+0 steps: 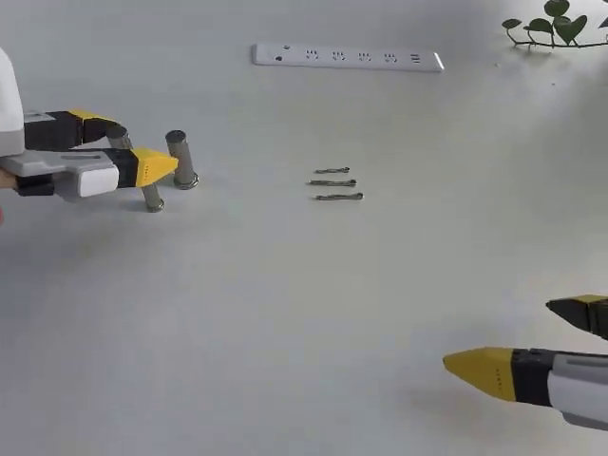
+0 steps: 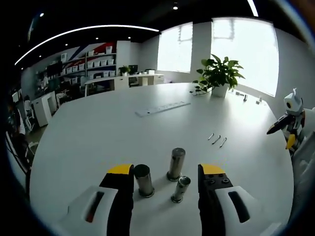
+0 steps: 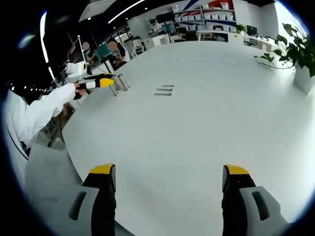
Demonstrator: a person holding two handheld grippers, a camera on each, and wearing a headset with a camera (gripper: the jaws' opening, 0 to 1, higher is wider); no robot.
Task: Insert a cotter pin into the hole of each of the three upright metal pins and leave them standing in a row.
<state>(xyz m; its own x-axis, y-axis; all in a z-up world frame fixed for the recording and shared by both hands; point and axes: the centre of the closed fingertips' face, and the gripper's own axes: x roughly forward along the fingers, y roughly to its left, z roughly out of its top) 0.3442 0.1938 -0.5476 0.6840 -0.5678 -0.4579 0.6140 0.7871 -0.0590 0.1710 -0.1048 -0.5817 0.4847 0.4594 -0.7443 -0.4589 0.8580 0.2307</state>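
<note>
Straddling three metal pins (image 1: 180, 160) at left of frame: left tongs (image 2: 166, 169), spread, pinching nothing. Right tongs (image 3: 170, 169), lower right, spread, empty. Cotter pins (image 1: 334, 183): three, parallel, mid-tabletop (image 1: 285, 313). Advised: close gently on one pin, sparing upright neighbours.

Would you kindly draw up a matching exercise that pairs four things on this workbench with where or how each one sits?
Things:
1. metal pins
2. cotter pins
3. power strip
4. plant

Places or states:
a. lying flat along the far side
b. lying side by side in the middle
c. leafy, at the far right
d. standing upright at the open jaws of the left gripper

Pairs: 1-d, 2-b, 3-a, 4-c.
</note>
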